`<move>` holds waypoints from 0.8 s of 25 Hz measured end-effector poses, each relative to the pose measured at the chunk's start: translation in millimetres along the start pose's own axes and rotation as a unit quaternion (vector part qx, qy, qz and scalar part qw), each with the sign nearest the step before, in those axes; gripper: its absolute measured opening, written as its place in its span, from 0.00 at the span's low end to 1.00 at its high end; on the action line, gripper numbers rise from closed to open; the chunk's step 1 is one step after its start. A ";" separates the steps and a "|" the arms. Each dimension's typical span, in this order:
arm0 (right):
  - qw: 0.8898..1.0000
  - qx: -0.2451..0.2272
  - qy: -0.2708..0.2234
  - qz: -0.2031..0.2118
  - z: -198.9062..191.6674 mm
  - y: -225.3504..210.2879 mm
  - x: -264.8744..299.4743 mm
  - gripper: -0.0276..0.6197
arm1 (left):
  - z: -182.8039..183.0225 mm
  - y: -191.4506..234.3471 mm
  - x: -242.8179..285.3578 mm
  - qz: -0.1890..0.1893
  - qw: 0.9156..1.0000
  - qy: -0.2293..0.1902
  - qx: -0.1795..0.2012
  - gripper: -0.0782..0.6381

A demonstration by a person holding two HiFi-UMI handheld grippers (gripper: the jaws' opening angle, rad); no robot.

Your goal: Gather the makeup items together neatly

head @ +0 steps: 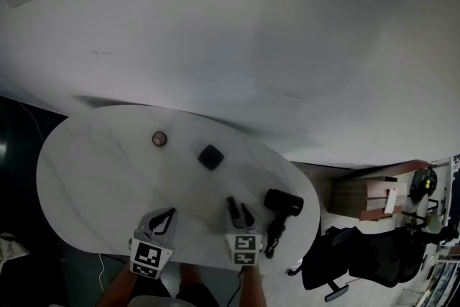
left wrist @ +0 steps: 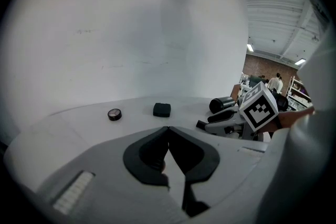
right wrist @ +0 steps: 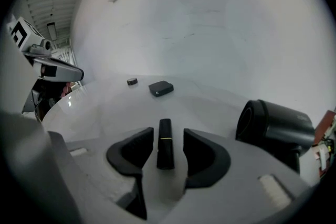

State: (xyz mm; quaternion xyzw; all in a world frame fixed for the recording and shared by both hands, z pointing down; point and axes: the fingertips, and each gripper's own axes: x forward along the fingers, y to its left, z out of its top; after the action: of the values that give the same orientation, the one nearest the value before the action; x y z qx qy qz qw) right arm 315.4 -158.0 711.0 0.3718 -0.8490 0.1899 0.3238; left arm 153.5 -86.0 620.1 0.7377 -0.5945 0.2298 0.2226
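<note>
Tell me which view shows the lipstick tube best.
The right gripper view: the lipstick tube lies between the open jaws of the right gripper. In the head view it cannot be told from the jaws; the left gripper view misses it.

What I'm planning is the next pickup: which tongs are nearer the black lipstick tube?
Right. The right tongs straddle the lipstick tube, jaws apart on either side; the left tongs sit shut, well off to its left.

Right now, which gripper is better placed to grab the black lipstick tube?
Right. The right gripper has its jaws apart, with the lipstick tube lying on the table between them, pads not yet touching it. The left gripper is shut and empty, off to the tube's left.
</note>
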 end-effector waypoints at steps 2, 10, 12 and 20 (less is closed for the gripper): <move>1.000 -0.006 0.009 0.004 -4.0 1.6 3.5 0.32 | -3.2 0.2 -0.9 0.002 1.000 0.002 -0.003 0.12; 0.999 -0.037 0.023 -0.013 -8.1 1.3 8.3 0.21 | -9.2 5.9 -8.1 0.011 1.000 0.001 -0.011 0.12; 0.999 -0.040 0.026 -0.014 -8.3 1.5 8.5 0.21 | -10.5 7.3 -11.2 0.013 1.000 0.000 -0.012 0.12; 0.999 -0.039 0.020 -0.010 2.7 10.8 3.2 0.20 | -6.3 20.4 -28.5 0.025 0.999 -0.012 -0.015 0.12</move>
State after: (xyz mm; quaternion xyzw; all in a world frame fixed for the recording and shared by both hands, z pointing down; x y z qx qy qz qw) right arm 304.5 -154.1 710.5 0.3632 -0.8455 0.1608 0.3568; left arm 127.7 -64.1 609.0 0.7217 -0.6191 0.2174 0.2203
